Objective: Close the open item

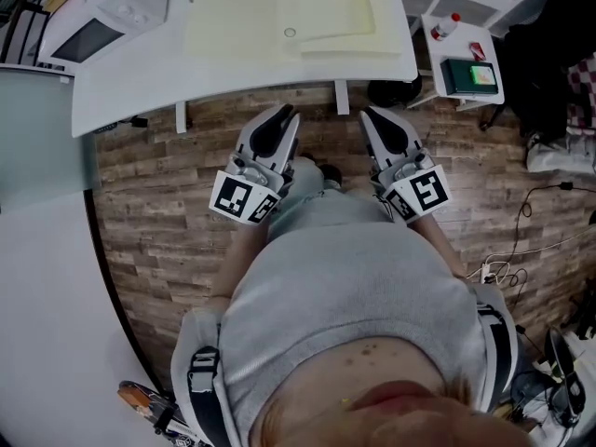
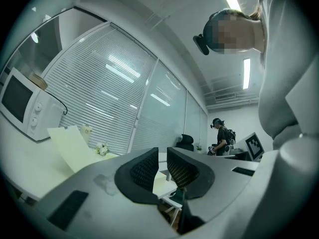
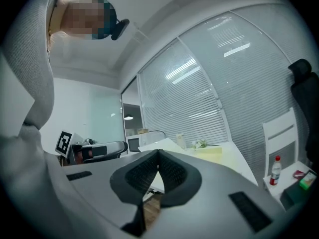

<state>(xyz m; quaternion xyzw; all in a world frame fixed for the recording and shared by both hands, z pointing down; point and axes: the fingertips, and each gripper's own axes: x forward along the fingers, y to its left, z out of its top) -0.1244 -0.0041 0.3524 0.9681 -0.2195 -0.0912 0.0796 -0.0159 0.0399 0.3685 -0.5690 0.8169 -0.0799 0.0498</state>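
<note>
The pale box (image 1: 321, 12) sits toward the bench's (image 1: 140, 91) far right corner, and its lid (image 2: 75, 146) looks raised. Both tools hang over the floor, short of the near edge. The left tool (image 1: 279, 115) is narrowly parted and empty; the right tool (image 1: 372, 117) is pinched together on nothing. Closing it well probably means steadying the base with one tool and swinging the lid's free edge down along its hinge.

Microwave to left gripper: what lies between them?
Head view: from the left gripper, wood floor, then the white table's edge and bare top beside the pale mat, up to the microwave.
</note>
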